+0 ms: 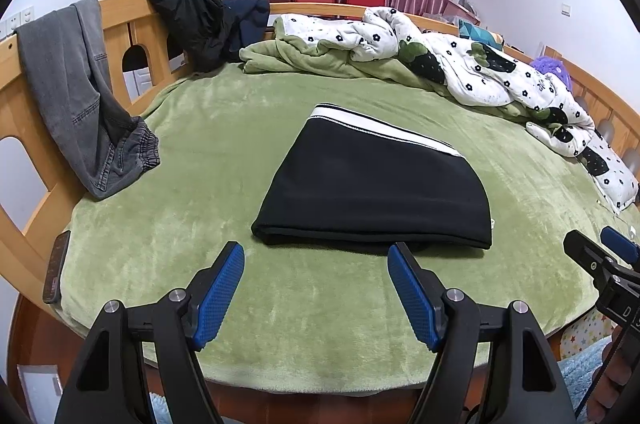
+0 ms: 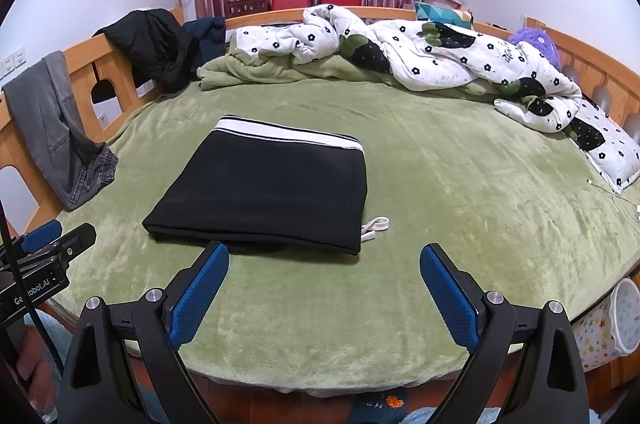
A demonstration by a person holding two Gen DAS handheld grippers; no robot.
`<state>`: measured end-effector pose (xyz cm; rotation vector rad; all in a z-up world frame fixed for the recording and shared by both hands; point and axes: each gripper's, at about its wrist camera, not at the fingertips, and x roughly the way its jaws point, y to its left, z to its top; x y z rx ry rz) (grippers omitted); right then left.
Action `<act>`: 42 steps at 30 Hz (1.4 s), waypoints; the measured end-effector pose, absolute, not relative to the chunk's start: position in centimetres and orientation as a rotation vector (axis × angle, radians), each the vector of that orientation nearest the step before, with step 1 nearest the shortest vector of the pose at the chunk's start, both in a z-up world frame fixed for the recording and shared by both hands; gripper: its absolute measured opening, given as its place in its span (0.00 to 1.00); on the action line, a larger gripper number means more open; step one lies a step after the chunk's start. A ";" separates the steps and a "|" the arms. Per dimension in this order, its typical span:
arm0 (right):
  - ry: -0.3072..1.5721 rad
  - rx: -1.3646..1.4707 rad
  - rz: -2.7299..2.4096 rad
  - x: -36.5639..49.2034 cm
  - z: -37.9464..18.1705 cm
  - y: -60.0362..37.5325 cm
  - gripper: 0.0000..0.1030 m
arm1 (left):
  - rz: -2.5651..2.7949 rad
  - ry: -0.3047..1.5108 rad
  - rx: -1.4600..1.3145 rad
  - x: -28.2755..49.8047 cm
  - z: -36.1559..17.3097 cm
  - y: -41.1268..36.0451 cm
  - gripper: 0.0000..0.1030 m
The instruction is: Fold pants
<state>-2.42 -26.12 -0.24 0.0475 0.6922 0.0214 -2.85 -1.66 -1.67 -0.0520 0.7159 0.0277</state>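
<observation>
Left wrist view: folded black fabric pants (image 1: 372,192) lie on the green plush bed (image 1: 200,144); left hand-held gripper (image 1: 316,256) and right hand-held gripper (image 2: 324,256) both gape wide, empty.

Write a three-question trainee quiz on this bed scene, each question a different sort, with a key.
1. True or false: the left tool is shut on the black pants.
2. Multiple choice: the white drawstring sticks out of the folded pants at
A. the near right corner
B. the far left corner
C. the middle of the top
3. Fill in: the grey jeans hang over the wooden ____ on the left of the green blanket.

Key
1. False: both the left tool and the right tool stand open, short of the pants' near edge.
2. A
3. Bed rail.
</observation>
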 end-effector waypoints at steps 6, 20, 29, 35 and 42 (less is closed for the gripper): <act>0.693 0.046 0.017 -2.5 -0.3 -26.2 0.93 | 0.024 0.720 -0.059 -2.8 -1.6 -1.4 0.70; 0.693 0.046 0.016 -2.5 -0.3 -26.2 0.93 | 0.012 0.711 -0.064 -3.1 -1.8 -1.6 0.70; 0.699 0.045 0.019 -2.5 -0.6 -26.4 0.93 | 0.005 0.714 -0.069 -2.8 -1.6 -1.3 0.70; 0.700 0.045 0.019 -2.5 -0.6 -26.5 0.93 | 0.002 0.714 -0.068 -2.8 -1.7 -1.3 0.70; 0.699 0.041 0.019 -2.4 -0.8 -26.6 0.93 | 0.000 0.713 -0.069 -2.7 -1.7 -1.2 0.70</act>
